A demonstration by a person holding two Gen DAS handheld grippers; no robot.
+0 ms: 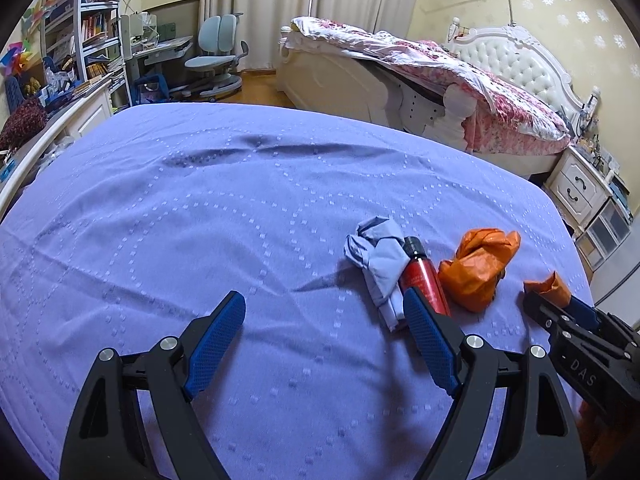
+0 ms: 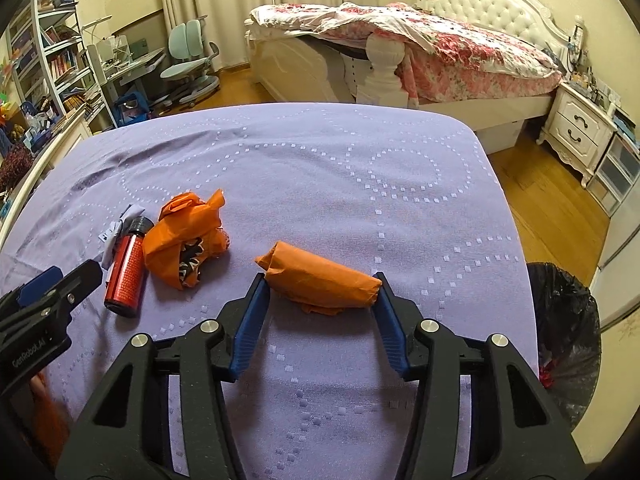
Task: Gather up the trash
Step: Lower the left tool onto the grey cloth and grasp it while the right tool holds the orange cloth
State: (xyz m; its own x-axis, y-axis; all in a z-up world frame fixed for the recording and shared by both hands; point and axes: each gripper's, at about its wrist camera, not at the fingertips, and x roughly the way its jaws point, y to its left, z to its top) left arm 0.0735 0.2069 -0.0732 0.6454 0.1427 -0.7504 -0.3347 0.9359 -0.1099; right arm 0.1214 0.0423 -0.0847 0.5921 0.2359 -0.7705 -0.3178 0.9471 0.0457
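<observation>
Right wrist view shows the right gripper [image 2: 320, 280] with its blue pads [image 2: 250, 320] closed part-way onto a rolled orange wrapper [image 2: 320, 280], one pad at each end, so the roll spans the gap and looks held; whether it has left the purple bedcover [image 2: 360, 180] is hard to tell from this angle. Just left of it lie a crumpled orange bag [image 2: 182, 240], a red bottle [image 2: 126, 276] on its side with a black cap, and a wad of pale paper [image 2: 120, 228] touching the bottle's far side. Off the bed's right edge stands a bin lined with a black bag [image 2: 560, 340], the likely place for the roll. From the left wrist view, the left gripper [image 1: 324, 312] hangs wide open over the cover with nothing between its fingers; its right pad [image 1: 428, 340] is just beside the bottle [image 1: 424, 280] and the paper wad [image 1: 376, 260]. To do this step well, I would keep the squeeze steady, since an end-to-end grip on soft paper can buckle, lift straight up before swinging right, and release only once the roll is over the bin's mouth. The left gripper could meanwhile centre on the paper wad without nudging the bottle into a roll.
</observation>
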